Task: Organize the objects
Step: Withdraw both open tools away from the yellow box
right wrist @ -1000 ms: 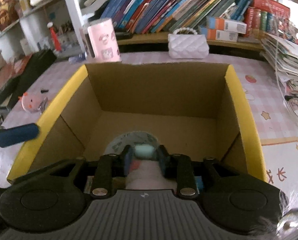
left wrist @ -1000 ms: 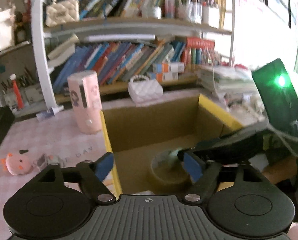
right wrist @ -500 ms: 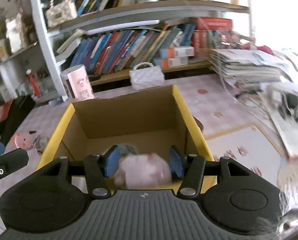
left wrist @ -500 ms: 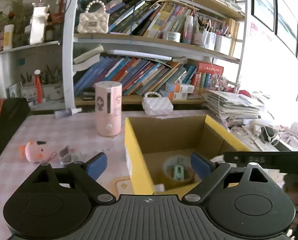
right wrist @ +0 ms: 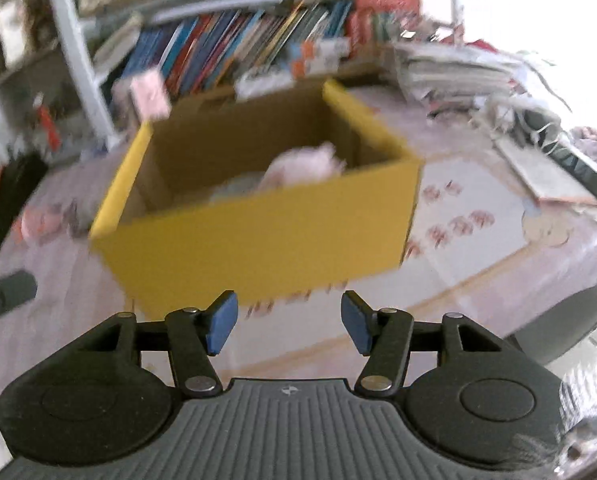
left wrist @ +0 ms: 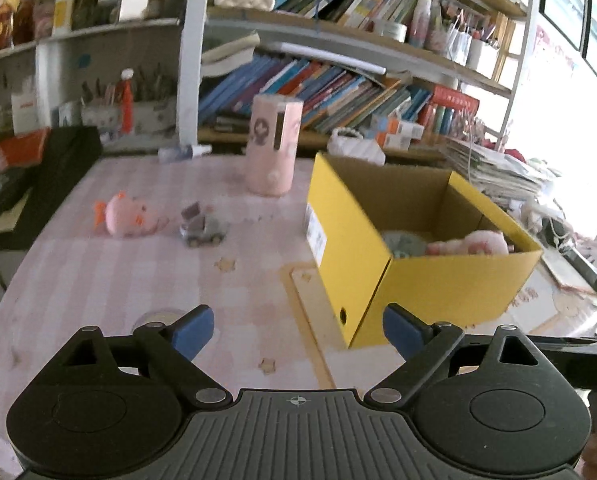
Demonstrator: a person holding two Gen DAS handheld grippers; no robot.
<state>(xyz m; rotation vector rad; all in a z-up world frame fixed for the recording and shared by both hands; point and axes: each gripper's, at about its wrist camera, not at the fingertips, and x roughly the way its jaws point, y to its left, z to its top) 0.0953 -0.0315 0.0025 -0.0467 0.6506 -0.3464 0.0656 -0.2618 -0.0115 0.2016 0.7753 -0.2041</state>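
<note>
A yellow cardboard box [left wrist: 438, 284] [right wrist: 266, 236] stands open on the pink checked table. Inside it lie a pink plush toy [left wrist: 474, 242] [right wrist: 302, 166] and a pale round item [left wrist: 404, 242]. On the table to the left rest a pink fish plush [left wrist: 122, 218] and a small grey toy vehicle [left wrist: 202, 226]. My left gripper [left wrist: 298, 330] is wide open and empty, short of the box's near corner. My right gripper [right wrist: 288, 322] has its jaws still opening with nothing between them, held back in front of the box's near wall.
A tall pink cylinder [left wrist: 272, 144] stands behind the box, with a white quilted purse [left wrist: 356, 148] beside it. Bookshelves [left wrist: 338, 80] fill the back. A black case [left wrist: 38, 184] sits at the table's left edge. Stacked papers [left wrist: 498, 168] and cables crowd the right side.
The right gripper let the pink plush drop into the box, opened and drew back out. The left gripper widened and pulled back to the left of the box.
</note>
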